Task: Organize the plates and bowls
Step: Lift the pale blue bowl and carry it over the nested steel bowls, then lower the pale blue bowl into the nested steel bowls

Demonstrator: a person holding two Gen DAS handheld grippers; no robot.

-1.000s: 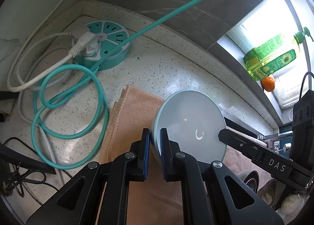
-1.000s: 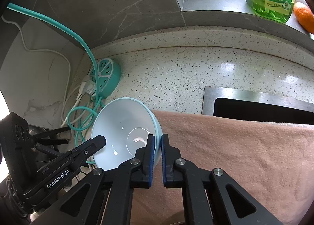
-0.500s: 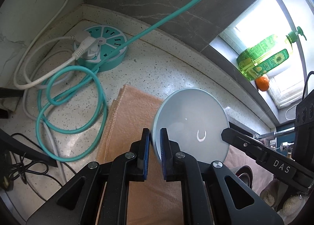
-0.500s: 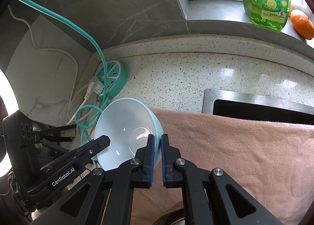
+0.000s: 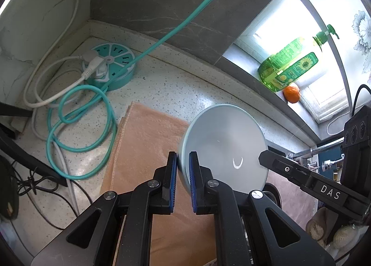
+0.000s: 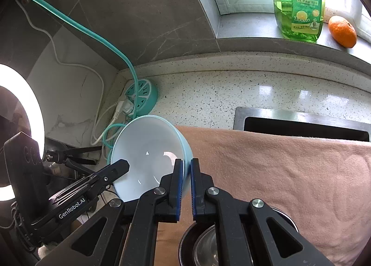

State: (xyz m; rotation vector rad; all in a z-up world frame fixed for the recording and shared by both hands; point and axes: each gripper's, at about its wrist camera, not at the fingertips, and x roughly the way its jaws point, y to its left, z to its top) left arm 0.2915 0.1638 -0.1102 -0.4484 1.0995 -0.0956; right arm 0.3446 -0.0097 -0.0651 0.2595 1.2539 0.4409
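Bowl [image 6: 148, 154], pale blue and tipped up on edge, hangs between our two tools above the pink towel [image 6: 289, 173], and it seems to us that we hold it from both sides so that a smooth, round thing cannot swing or slip. Our left gripper [image 5: 182, 173] pinches the rim at about 7 o'clock of the bowl [image 5: 223, 147] as that camera sees it, one blue pad on the outside and one inside. Our right gripper [image 6: 184, 181] does the same on the opposite rim, at about 5 o'clock of the bowl in its own view, fingers pressed onto the thin wall with only the rim between them.

From the left wrist we see the outside and foot; from the right wrist we look into the hollow, so the opening faces the right tool. No part of the bowl touches the towel that we can see.

Low in the right view, at 6 o'clock, a steel bowl [image 6: 208, 245] sits below the fingers; we judge that nesting or setting down beside it may be the aim. The power hub [image 5: 109, 70] and its teal cable [image 5: 81, 126] lie at 10 o'clock on the counter [image 6: 231, 94], well apart, and the sink [image 6: 301, 124] at 2 o'clock
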